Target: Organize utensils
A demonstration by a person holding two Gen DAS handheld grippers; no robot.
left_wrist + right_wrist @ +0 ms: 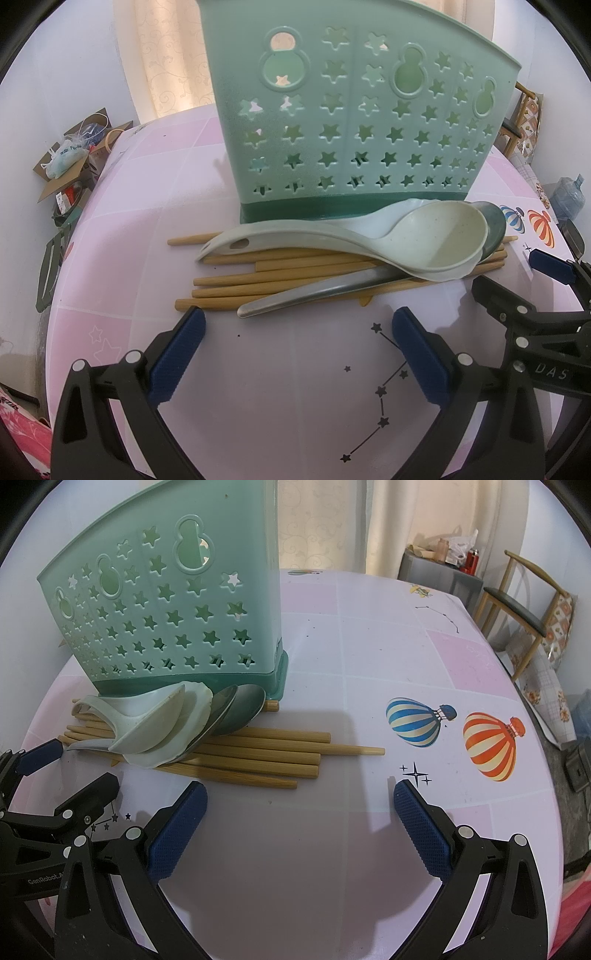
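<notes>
A green utensil holder [354, 122] with star-shaped holes stands upright on the table; it also shows in the right wrist view [173, 620]. In front of it lies a pile: several wooden chopsticks [266, 273] [266, 755], pale plastic spoons [436, 240] [162, 731] and metal spoons [314, 295] [240, 709] stacked on top. My left gripper [297, 325] is open and empty, just in front of the pile. My right gripper [299, 801] is open and empty, in front of the chopsticks' right ends.
The table [369, 657] has a pink and white cloth with balloon prints [487, 746]. A wooden chair [524, 609] stands at the right. Boxes with clutter [74, 158] lie beyond the table's left edge. A curtain [166, 55] hangs behind.
</notes>
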